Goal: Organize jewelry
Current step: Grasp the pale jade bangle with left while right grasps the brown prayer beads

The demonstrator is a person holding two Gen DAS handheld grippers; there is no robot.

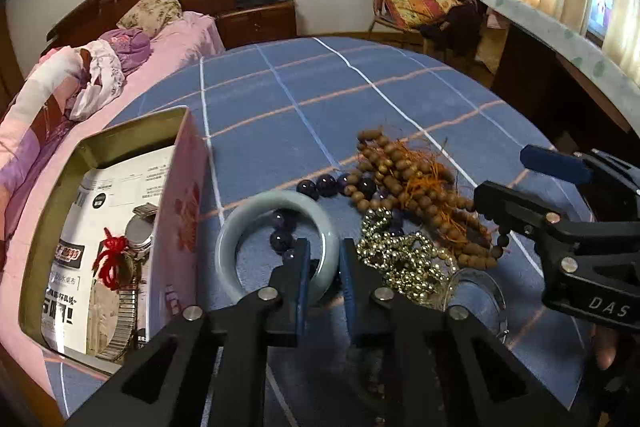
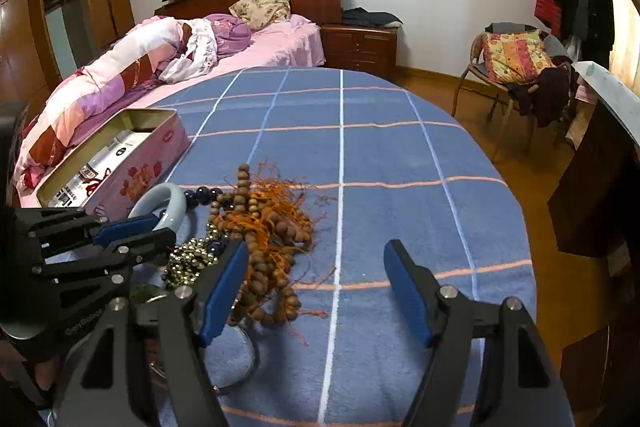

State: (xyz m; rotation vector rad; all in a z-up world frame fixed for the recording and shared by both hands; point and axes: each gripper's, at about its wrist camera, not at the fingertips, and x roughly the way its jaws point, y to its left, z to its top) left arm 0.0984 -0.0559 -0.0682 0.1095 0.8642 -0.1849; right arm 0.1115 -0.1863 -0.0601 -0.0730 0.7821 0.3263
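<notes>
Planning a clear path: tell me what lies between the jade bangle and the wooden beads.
Dark purple beads and a gold bead chain lie between the bangle and wooden beads, clearest in the left wrist view.

There are two hand-held grippers, the left hand-held gripper (image 1: 324,259) and the right hand-held gripper (image 2: 316,291), each with two blue-padded fingers. On the surface (image 1: 360,99) lies one pale green bangle (image 1: 240,227), one tangled heap of brown wooden beads (image 1: 404,175) with orange threads, one heap of small golden beads (image 1: 400,259), and one string of dark purple beads (image 1: 324,185); about seven purple beads show, the others are hidden. There is one open tin box (image 1: 182,195). In it I count one red knotted tassel (image 1: 110,255) and one metal watch band (image 1: 122,323).
</notes>
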